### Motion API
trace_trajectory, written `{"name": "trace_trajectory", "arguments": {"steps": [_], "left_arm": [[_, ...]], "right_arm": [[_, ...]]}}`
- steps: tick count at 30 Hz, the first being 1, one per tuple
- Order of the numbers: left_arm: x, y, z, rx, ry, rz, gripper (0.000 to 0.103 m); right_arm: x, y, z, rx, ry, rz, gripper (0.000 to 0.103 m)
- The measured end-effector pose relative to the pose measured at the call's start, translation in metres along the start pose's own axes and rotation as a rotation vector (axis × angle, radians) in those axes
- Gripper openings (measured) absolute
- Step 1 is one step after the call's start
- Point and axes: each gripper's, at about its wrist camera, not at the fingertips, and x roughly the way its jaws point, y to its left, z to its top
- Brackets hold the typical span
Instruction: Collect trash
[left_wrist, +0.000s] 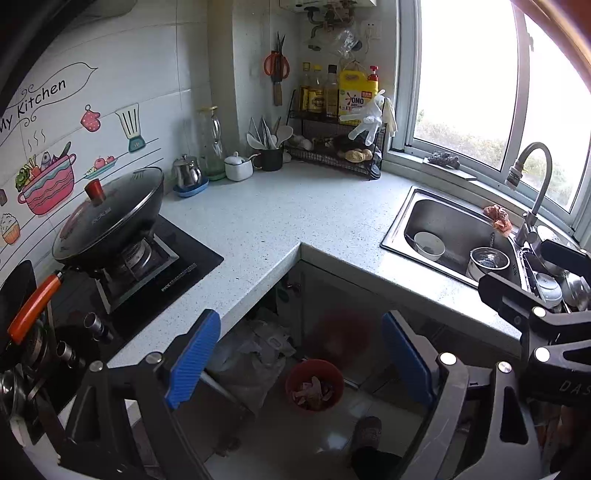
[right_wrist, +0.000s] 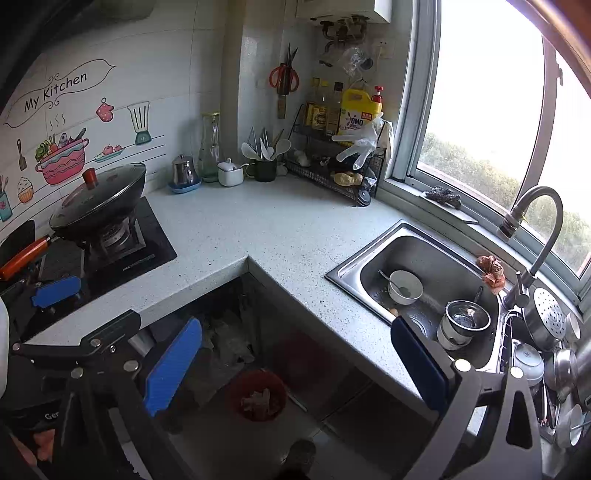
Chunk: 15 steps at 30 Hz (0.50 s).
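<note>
Both hand-held grippers, left (left_wrist: 301, 365) and right (right_wrist: 295, 373), stand wide apart, empty. Below, a red bin (left_wrist: 314, 384) holds scraps on the floor beside the desk (left_wrist: 280, 218).

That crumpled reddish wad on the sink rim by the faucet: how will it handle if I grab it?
The crumpled reddish wad looks soft and wrinkled, so it probably squashes and weighs little. Perched on the sink rim, a nudge might drop it into the basin. It may be damp; hard to tell.

Both wrist views look steeply down from above the L-shaped countertop (left_wrist: 280, 214) toward its inner corner; the left sits nearer the stove (left_wrist: 122, 266), the right nearer the sink (right_wrist: 424, 280), and both share the red bin (right_wrist: 258, 395) below
</note>
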Motion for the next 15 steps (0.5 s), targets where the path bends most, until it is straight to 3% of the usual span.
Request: {"name": "trace_trajectory", "arguments": {"steps": [15], "left_arm": [[-0.045, -0.007, -0.032, -0.046, -0.003, -0.029, 0.088]], "right_arm": [[-0.036, 0.002, -0.030, -0.003, -0.003, -0.037, 0.102]]}}
